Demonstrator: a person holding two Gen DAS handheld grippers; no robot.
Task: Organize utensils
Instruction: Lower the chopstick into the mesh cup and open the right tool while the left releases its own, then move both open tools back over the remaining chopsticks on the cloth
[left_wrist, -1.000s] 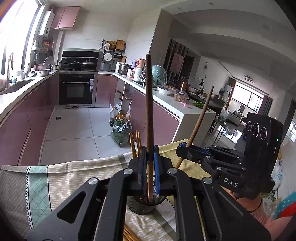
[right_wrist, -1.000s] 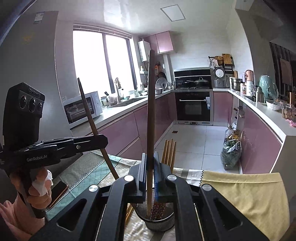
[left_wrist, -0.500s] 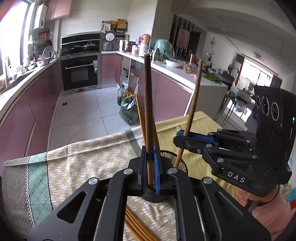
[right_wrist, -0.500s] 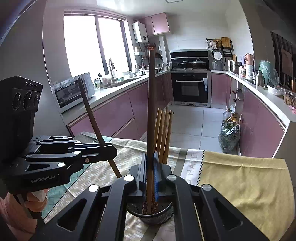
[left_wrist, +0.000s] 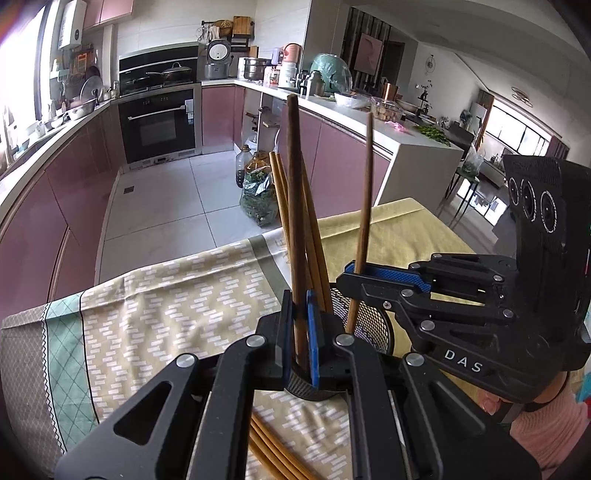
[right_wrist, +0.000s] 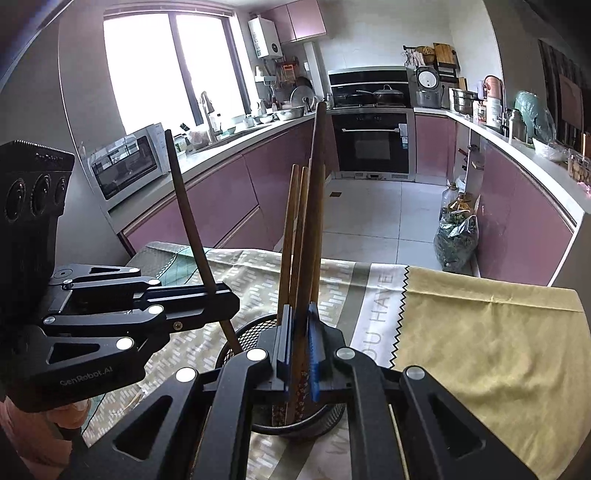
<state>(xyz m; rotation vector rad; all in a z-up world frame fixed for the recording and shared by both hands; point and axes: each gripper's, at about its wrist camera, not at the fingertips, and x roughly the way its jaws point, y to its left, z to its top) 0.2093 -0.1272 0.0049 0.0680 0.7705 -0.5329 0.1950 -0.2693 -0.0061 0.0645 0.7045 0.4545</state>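
Observation:
My left gripper (left_wrist: 300, 339) is shut on a dark brown chopstick (left_wrist: 295, 206), held upright with its lower end inside the black mesh holder (left_wrist: 369, 325). My right gripper (right_wrist: 300, 354) is shut on a second brown chopstick (right_wrist: 316, 206), also upright with its lower end in the same holder (right_wrist: 243, 332). Several lighter chopsticks (right_wrist: 293, 236) stand in the holder. Each gripper shows in the other's view: the right one (left_wrist: 354, 275) at right, the left one (right_wrist: 225, 299) at left. More chopsticks (left_wrist: 273, 454) lie on the cloth below the left gripper.
The holder stands on a table covered by a patterned cloth (left_wrist: 166, 295) and a yellow cloth (right_wrist: 480, 332). Beyond the table edge are the tiled kitchen floor (left_wrist: 166, 206), pink cabinets and a bag of greens (left_wrist: 258, 199).
Both grippers have moved down and closer to the holder with their chopsticks. The chopsticks' lower ends now sit deeper in the holder.

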